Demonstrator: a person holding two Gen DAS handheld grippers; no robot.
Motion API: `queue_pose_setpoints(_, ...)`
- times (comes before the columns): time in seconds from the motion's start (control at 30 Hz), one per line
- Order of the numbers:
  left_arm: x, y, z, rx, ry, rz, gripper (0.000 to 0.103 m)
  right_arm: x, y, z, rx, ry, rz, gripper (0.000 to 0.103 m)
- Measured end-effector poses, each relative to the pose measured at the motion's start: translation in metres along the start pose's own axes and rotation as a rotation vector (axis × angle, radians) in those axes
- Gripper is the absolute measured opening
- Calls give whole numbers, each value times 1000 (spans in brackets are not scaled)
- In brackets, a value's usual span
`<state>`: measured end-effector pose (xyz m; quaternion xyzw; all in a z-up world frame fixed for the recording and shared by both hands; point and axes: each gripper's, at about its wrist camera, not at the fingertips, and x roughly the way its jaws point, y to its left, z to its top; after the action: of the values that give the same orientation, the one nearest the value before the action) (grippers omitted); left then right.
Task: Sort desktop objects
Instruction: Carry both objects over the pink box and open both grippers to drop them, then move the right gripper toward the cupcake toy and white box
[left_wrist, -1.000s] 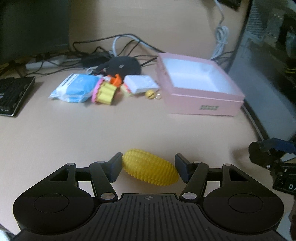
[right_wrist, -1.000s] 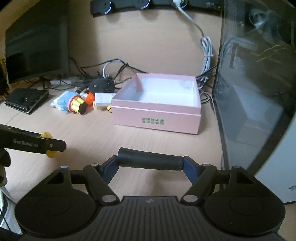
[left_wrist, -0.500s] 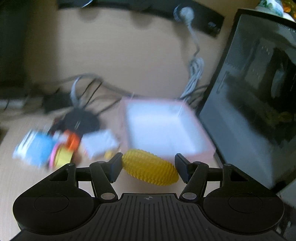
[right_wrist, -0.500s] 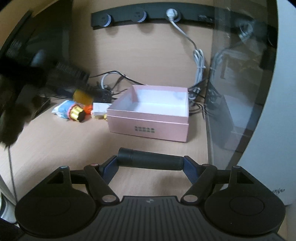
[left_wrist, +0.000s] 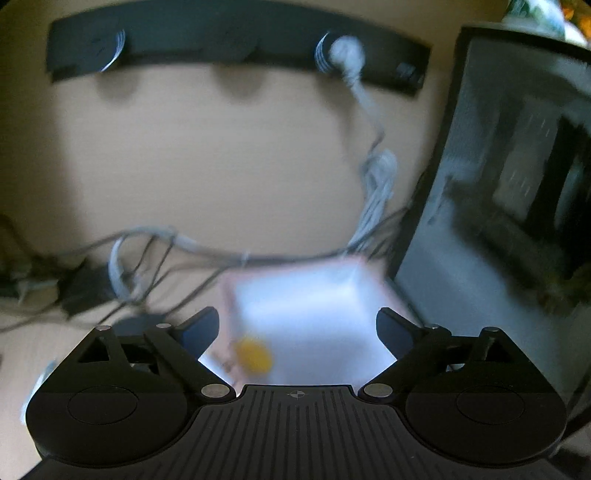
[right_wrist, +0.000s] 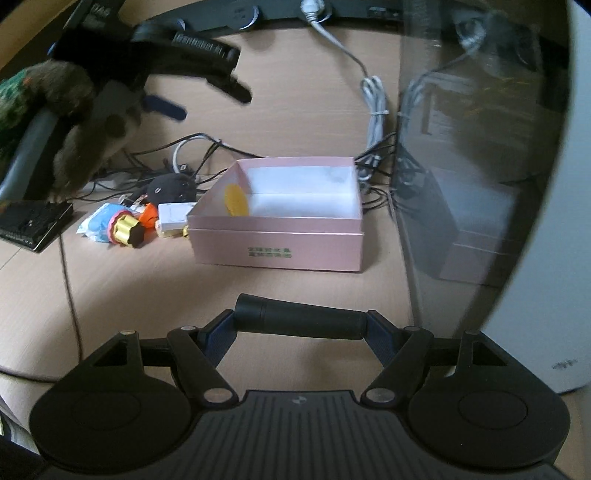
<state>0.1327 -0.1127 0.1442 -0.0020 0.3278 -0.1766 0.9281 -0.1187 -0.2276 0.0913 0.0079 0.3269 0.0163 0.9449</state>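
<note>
My left gripper (left_wrist: 297, 326) is open and empty above the pink box (left_wrist: 314, 295). The yellow toy corn (left_wrist: 254, 355) is free of the jaws and shows blurred at the box's left side. In the right wrist view the corn (right_wrist: 236, 199) is inside the pink box (right_wrist: 277, 251) against its left wall, and the left gripper (right_wrist: 207, 88) hangs high above the desk at upper left. My right gripper (right_wrist: 301, 323) is shut on a black cylinder (right_wrist: 301, 321), held low over the desk in front of the box.
A pile of small items lies left of the box: a blue packet (right_wrist: 98, 221), a yellow-and-pink toy (right_wrist: 125, 230), an orange piece (right_wrist: 149, 218), a white box (right_wrist: 173, 218). Cables and a black puck (right_wrist: 170, 186) lie behind. A keyboard (right_wrist: 29, 221) is far left, a glass-sided computer case (right_wrist: 461, 166) right.
My left gripper has risen, moved over the pink box and opened. The yellow corn has left its jaws and dropped into the box. The right gripper has drawn back a little with the cylinder.
</note>
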Motion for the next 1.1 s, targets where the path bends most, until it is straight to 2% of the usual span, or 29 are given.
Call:
queue_pose_setpoints(0.1,-12,19,-26,-11,40,87,96,5,11,7,-32,-13,18,75)
queue_pose_setpoints(0.23,-38,48,-56,-77,69,177,96,16,27,29,-95,-69,25,75)
queue_pose_setpoints(0.4,-72,83,-90,-208,99,270,97,44,46,81,-157,-193,-25,75)
queue_pose_setpoints(0.47,-83,90,-102,-239,116,304,97,61,51,102,-169,-240,-90,75)
queue_pose_setpoints(0.53,-96,95,-113,-259,129,326,98,77,52,120,-161,-250,-130,77)
queue_pose_setpoints(0.6,-108,96,-123,-270,131,346,100,80,49,126,-137,-237,-107,78)
queue_pose_setpoints(0.7,-122,96,-138,-291,140,376,100,72,45,116,-113,-224,-67,82)
queue_pose_setpoints(0.87,-122,90,-159,-330,191,413,100,51,45,78,-104,-198,0,88)
queue_pose_setpoints(1.03,-117,69,-169,-271,224,391,100,40,42,54,-65,-166,47,98)
queue_pose_setpoints(1.1,-116,63,-172,-242,226,377,100,37,44,47,-68,-150,52,98)
